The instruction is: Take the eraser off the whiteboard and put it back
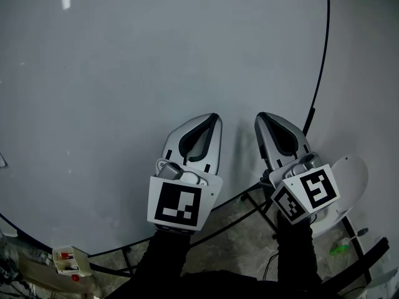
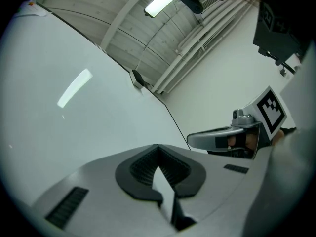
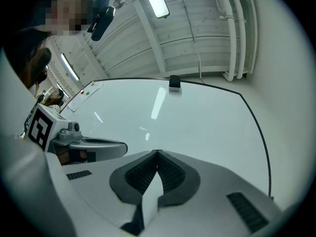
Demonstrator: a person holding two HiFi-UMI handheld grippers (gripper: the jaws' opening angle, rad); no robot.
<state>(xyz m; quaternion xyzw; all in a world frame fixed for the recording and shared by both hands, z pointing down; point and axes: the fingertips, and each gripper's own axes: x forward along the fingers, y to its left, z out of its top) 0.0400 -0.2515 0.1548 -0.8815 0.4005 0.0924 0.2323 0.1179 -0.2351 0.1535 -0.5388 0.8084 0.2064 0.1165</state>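
The whiteboard (image 1: 156,73) fills the head view, its bare white face bordered by a thin black rim. A small dark block (image 3: 174,83), which looks like the eraser, sits at the board's far edge; the left gripper view shows this block (image 2: 137,78) too. My left gripper (image 1: 215,117) and right gripper (image 1: 262,116) hover side by side over the board's near part, far from the block. The left gripper (image 2: 158,146) is shut with nothing in it. The right gripper (image 3: 158,152) is also shut and empty.
A small tray (image 1: 70,259) with markers hangs below the board's near left rim. Black stand bars (image 1: 249,204) run under the board. A white rounded object (image 1: 352,179) and a green item (image 1: 338,249) lie at the right. A paper sheet (image 3: 81,95) is on the board's far corner.
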